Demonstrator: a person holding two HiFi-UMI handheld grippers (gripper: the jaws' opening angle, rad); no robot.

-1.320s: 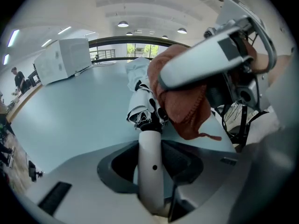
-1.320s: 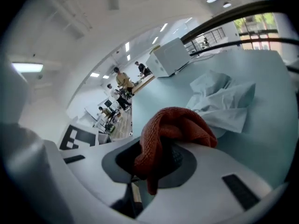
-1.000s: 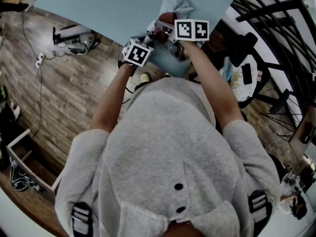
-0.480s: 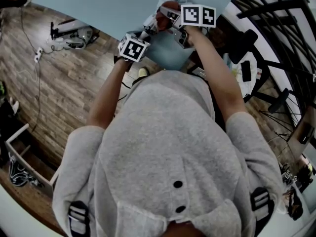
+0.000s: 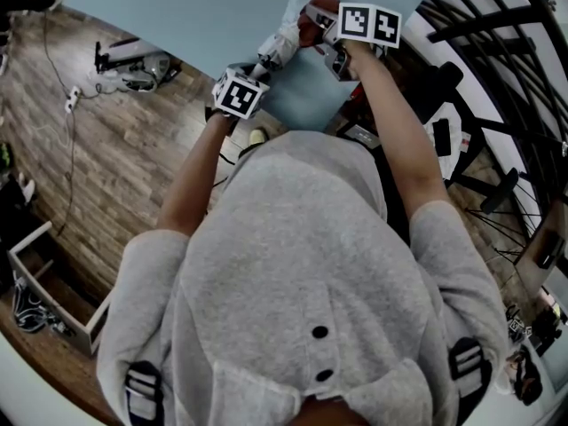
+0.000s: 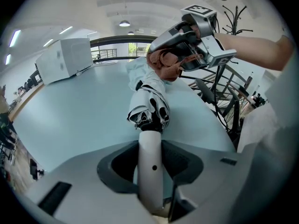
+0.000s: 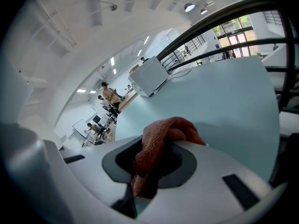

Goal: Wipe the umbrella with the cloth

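Note:
My left gripper (image 5: 255, 71) is shut on the white handle (image 6: 150, 164) of a folded umbrella (image 6: 152, 105) with a white and black canopy, and holds it out over the pale blue table (image 5: 204, 16). In the head view the umbrella (image 5: 282, 44) slants up and to the right from the left gripper. My right gripper (image 6: 186, 45) is shut on a rust-red cloth (image 6: 163, 64) that rests against the far part of the canopy. The same cloth (image 7: 156, 146) bunches between the right jaws in the right gripper view. The umbrella's tip is hidden behind the cloth.
A white box (image 6: 65, 57) stands at the table's far side. Black metal racks and a coat stand (image 5: 497, 51) crowd the right. On the wooden floor at left lie a device (image 5: 129, 65) and an open crate (image 5: 40, 291). People (image 7: 110, 94) stand far off.
My right gripper has slid the cloth along the umbrella toward its far end, up and right in the head view. The left gripper has kept still with the handle.

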